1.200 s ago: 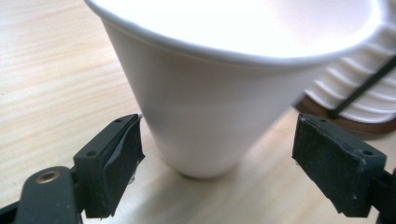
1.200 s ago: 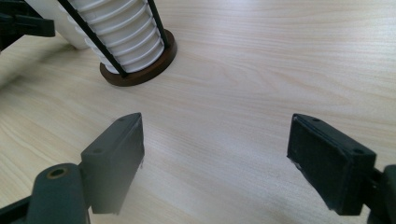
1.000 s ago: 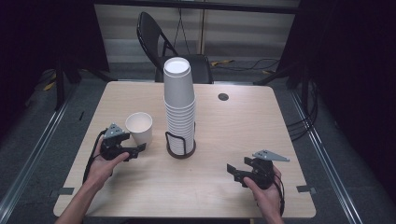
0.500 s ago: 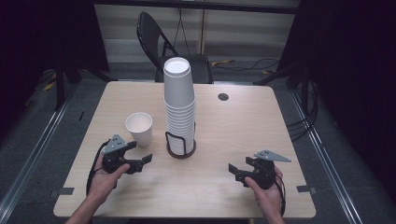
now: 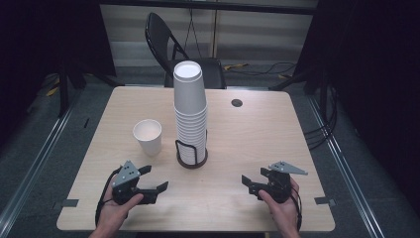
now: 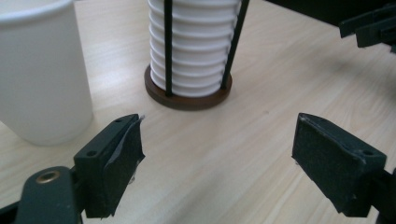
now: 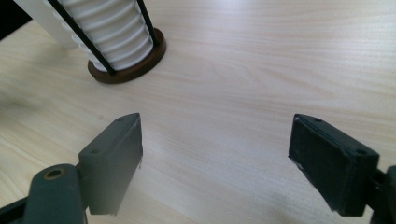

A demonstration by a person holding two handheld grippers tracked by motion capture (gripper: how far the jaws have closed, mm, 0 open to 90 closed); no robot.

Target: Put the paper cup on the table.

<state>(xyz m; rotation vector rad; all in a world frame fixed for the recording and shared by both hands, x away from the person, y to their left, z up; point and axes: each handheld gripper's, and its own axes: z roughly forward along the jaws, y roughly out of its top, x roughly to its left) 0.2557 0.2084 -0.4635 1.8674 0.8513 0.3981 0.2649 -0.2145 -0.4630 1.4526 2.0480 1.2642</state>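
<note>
Jaws gaping wide and empty, the left gripper [image 5: 151, 181] is pulling back from the single paper cup [image 5: 147, 136], now standing free at ten o'clock of the cup stack [image 5: 190, 116]; right gripper [image 5: 253, 182] is waiting, equally open.

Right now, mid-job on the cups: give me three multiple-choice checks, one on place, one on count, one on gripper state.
1. Where is the single cup?
A. left of the cup stack
B. right of it
C. on top of it

2. How many cups stand apart from the cup stack?
A. three
B. one
C. two

3. The left gripper is
A. shut on a cup
B. shut, empty
C. open, empty

1 A: the high view shows it left of the holder.
2 B: one loose cup.
3 C: jaws spread over bare table.
</note>
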